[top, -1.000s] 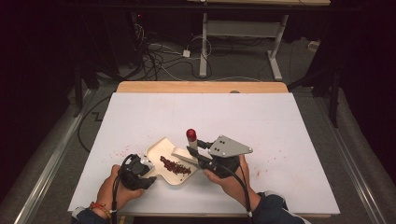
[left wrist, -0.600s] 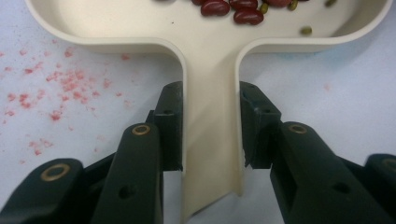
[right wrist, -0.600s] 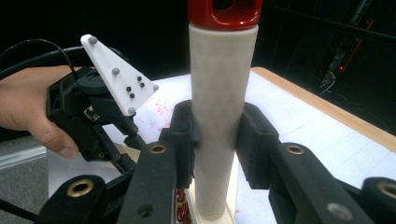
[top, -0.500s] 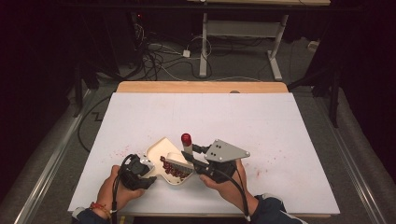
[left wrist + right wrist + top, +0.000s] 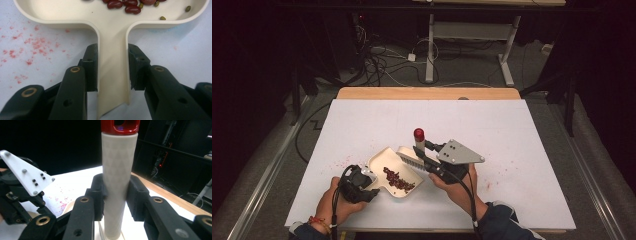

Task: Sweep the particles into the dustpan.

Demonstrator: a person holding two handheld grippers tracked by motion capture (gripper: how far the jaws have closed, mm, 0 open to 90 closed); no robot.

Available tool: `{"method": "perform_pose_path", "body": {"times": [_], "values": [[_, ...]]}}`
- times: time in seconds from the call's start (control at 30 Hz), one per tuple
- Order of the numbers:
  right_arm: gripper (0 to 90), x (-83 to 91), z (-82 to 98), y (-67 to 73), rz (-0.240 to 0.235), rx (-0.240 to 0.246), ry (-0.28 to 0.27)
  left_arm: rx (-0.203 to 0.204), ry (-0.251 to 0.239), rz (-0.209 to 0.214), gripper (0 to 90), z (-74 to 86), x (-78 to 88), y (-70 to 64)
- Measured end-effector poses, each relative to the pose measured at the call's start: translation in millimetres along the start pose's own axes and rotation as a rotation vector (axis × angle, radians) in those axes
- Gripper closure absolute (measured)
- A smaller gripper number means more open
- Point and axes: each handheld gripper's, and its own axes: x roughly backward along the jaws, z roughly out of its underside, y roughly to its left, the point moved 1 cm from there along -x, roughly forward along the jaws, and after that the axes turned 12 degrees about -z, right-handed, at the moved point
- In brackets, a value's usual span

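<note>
Between the left hand-held gripper's (image 5: pixel 112 72) tight jaws sits the dustpan (image 5: pixel 384 165), beans (image 5: pixel 399 179) already inside; the right hand-held gripper (image 5: pixel 116 195) squeezes the brush (image 5: pixel 117 182), few crumbs (image 5: pixel 344 161) left.

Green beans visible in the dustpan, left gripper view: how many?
3. One green bean lies near the dustpan right wall, one by the near rim, one beside the red beans. More may lie beyond the top edge.

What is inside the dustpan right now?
The dustpan holds a cluster of red beans and a few small green ones. The brush over its far rim hides whatever lies beneath the bristles.
</note>
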Motion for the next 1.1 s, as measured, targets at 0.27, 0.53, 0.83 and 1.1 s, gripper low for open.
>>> {"method": "perform_pose_path", "body": {"times": [0.27, 0.53, 0.83, 1.1], "values": [[70.6, -23.0, 10.0, 7.2, -0.040, 0.002, 0.010, 0.032, -0.002, -0.006, 64.0, -3.0, -2.0, -0.7], [70.5, -24.6, 6.9, 27.8, -0.078, 0.004, 0.028, 0.070, 0.000, -0.013, 63.6, -6.2, -3.8, -0.4], [70.5, -23.7, 5.0, 39.6, -0.069, 0.013, 0.041, 0.085, -0.013, -0.020, 63.6, -7.5, -5.3, 0.1], [70.5, -20.4, 3.0, 40.4, -0.086, 0.003, 0.035, 0.096, -0.021, -0.017, 63.7, -7.1, -6.0, 2.0]]}}
